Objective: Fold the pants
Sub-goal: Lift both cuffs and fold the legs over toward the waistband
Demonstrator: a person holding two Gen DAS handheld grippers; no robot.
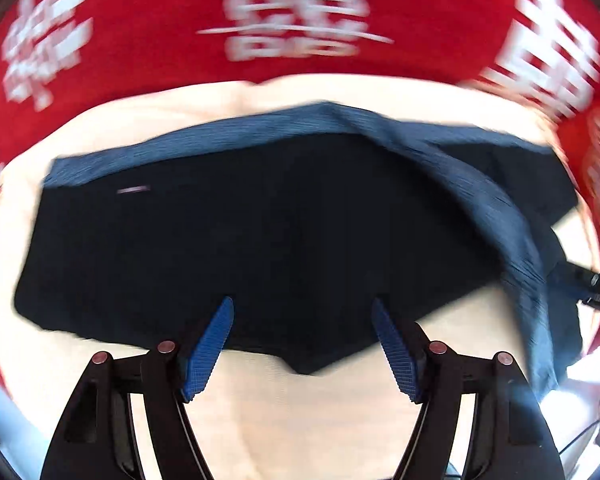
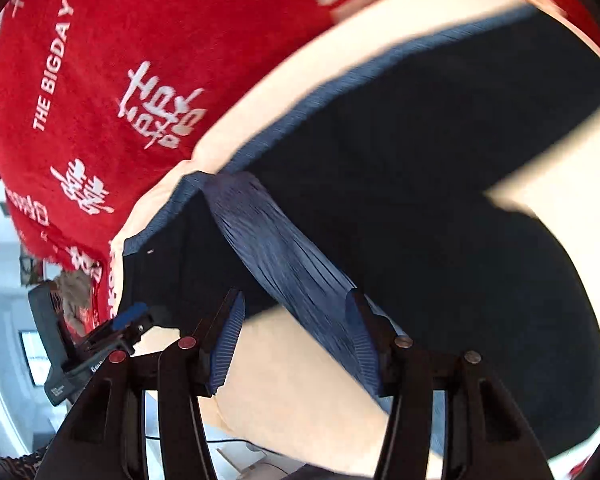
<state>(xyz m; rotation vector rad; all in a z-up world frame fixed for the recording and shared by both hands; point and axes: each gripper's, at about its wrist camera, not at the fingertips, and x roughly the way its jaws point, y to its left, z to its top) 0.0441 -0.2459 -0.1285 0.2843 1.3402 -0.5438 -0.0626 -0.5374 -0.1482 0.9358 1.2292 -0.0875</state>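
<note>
Dark navy pants point(image 1: 260, 232) lie spread on a cream cloth point(image 1: 292, 412), their ribbed blue waistband point(image 1: 204, 140) along the far edge. A ribbed blue strip point(image 1: 496, 208) is folded diagonally across their right part. My left gripper point(image 1: 303, 308) hovers open over the pants' near edge, nothing between its blue pads. In the right wrist view the pants point(image 2: 440, 168) fill the right side and the ribbed strip point(image 2: 284, 256) runs under my right gripper point(image 2: 294, 304), which stands open. The left gripper point(image 2: 130, 314) shows at the left, and the right gripper point(image 1: 598, 288) at the left wrist view's right edge.
A red blanket point(image 1: 152, 40) with white characters lies beyond the cream cloth and also to the left point(image 2: 100, 60). Past the cloth's left edge the surface drops off to a pale room point(image 2: 4, 300). Both views are blurred.
</note>
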